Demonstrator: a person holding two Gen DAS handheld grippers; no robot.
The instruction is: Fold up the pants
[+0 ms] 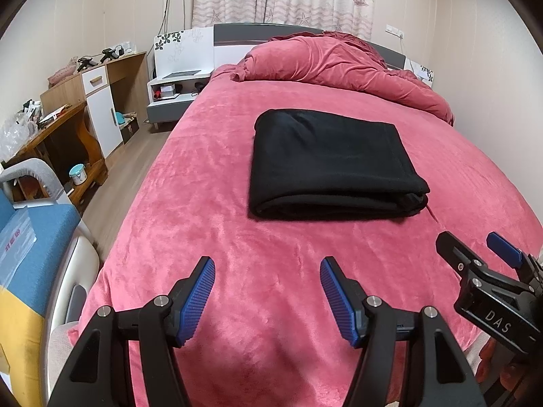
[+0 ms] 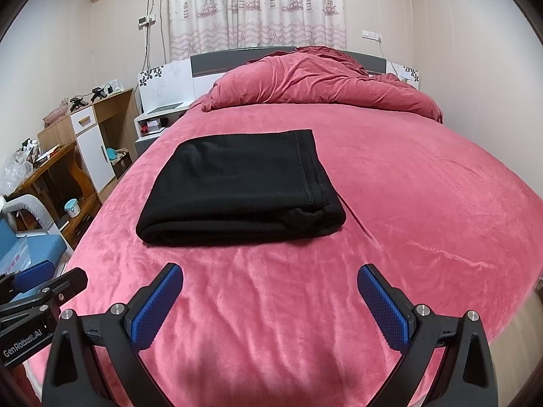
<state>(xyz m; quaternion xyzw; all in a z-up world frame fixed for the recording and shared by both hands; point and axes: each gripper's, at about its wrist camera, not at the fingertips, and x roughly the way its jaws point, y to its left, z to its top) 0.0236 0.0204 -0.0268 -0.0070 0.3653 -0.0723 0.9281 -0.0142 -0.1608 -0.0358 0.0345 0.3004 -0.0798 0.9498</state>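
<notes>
In the left wrist view, the left gripper [image 1: 268, 271] hangs over the pink bedspread [image 1: 210, 224] with its blue pads [image 1: 200, 302] spread wide and nothing between them. The black pants [image 1: 325, 166] lie ahead of the fingertips and slightly toward the right finger, apart from both pads, already stacked into a thick rectangle. The near edge shows several rounded layers, with a bunched end poking out at the right corner. The right gripper [image 1: 475, 247] comes in beyond the right finger, low over the bedspread, also clear of the pants.

In the right wrist view, the right gripper [image 2: 269, 276] likewise stands released, its pads [image 2: 383, 308] wide apart and empty. The pants sit ahead of the left finger and partly ahead of the gap, near but not touching. A stitched hem or waistband runs along the right side of the stack, and the lumpy end sits at the near right corner. The left gripper shows past the left finger at the picture's edge.

The fabric looks like soft, matte fleece or knit: light, limp and likely to cling to the plush spread rather than slide. The stack would probably sag and open if lifted by one corner. Judging by its shape, the folding seems finished or nearly so. Any further hold is best taken at the near folded edge, pinching all layers, one gripper toward each corner.
</notes>
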